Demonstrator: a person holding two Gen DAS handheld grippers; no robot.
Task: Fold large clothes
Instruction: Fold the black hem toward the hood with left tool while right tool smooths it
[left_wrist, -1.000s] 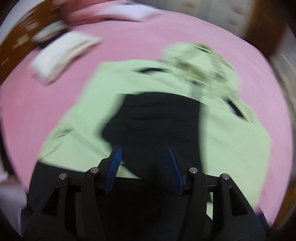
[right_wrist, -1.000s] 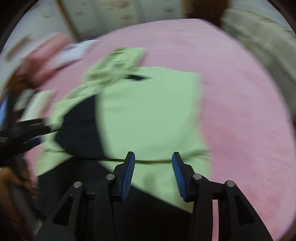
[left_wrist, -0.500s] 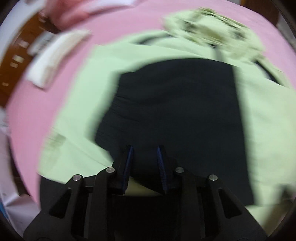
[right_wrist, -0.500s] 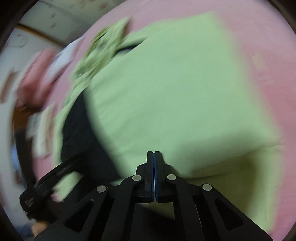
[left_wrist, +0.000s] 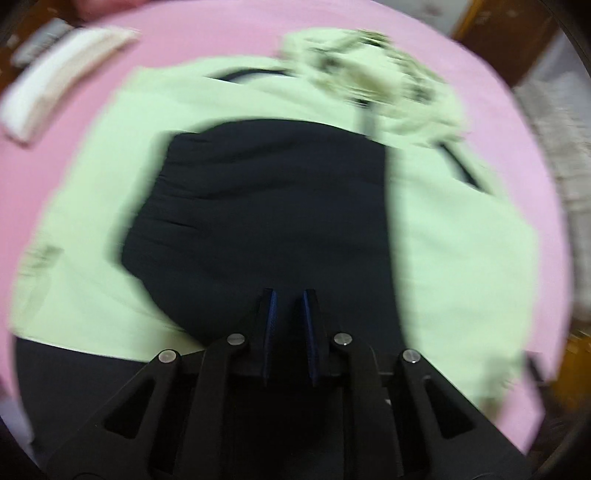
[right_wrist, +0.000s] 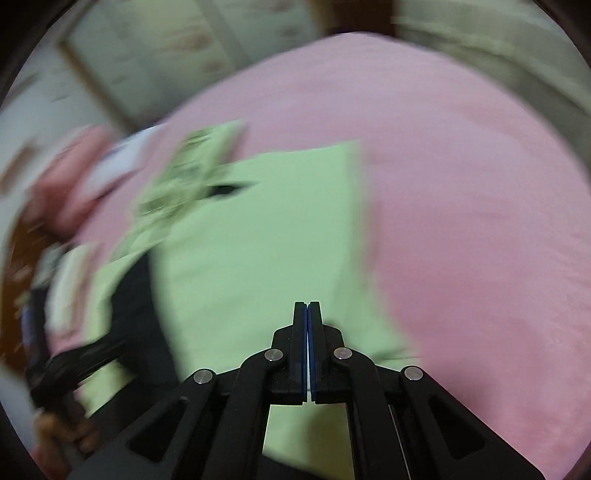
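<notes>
A light green jacket (left_wrist: 221, 122) lies spread on the pink bed (left_wrist: 221, 29), with a patterned hood (left_wrist: 369, 74) at its far end and a dark navy panel (left_wrist: 266, 192) down its middle. My left gripper (left_wrist: 288, 299) hangs low over the near end of that panel. Its jaws are closing to a narrow gap, and dark cloth shows in the gap. My right gripper (right_wrist: 307, 306) is shut, pads together, above the near right part of the green jacket (right_wrist: 258, 240). Nothing shows between its pads. In the right wrist view the left tool (right_wrist: 74, 362) appears at the lower left.
A white folded item (left_wrist: 55, 85) lies at the far left of the bed. Wooden furniture (left_wrist: 498, 37) stands beyond the far right corner. Bare pink bedspread (right_wrist: 461, 203) stretches right of the jacket. A hand (right_wrist: 62, 432) grips the left tool.
The left gripper came down closer to the dark panel and its jaws narrowed. The right gripper's jaws shut, and it swung right so more bare bedspread shows.
</notes>
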